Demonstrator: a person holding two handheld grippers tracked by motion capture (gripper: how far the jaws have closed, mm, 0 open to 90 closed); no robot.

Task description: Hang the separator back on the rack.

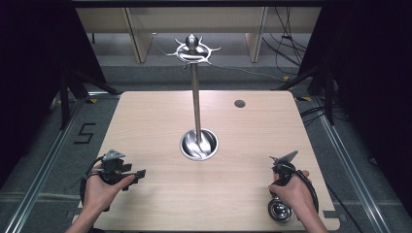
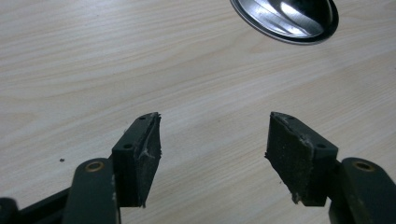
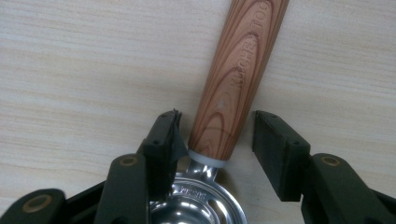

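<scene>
A pale wooden table [image 1: 155, 121] carries a tall metal stand [image 1: 196, 102] rising from a round steel base [image 1: 199, 144] near its middle, with curved hooks at the top. The left gripper [image 1: 137, 174] hovers at the near left edge, the right gripper [image 1: 284, 162] near right, above a shiny round utensil head [image 1: 279, 210].

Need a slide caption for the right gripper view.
Right gripper open astride the wood-handled utensil lying on the table.

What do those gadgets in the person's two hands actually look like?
Both are black hand-held tools. The left gripper carries a grey three-cornered plate, as does the right gripper. Black cables loop from each. Close up, each has two flat black jaws with worn, scuffed pads.
</scene>
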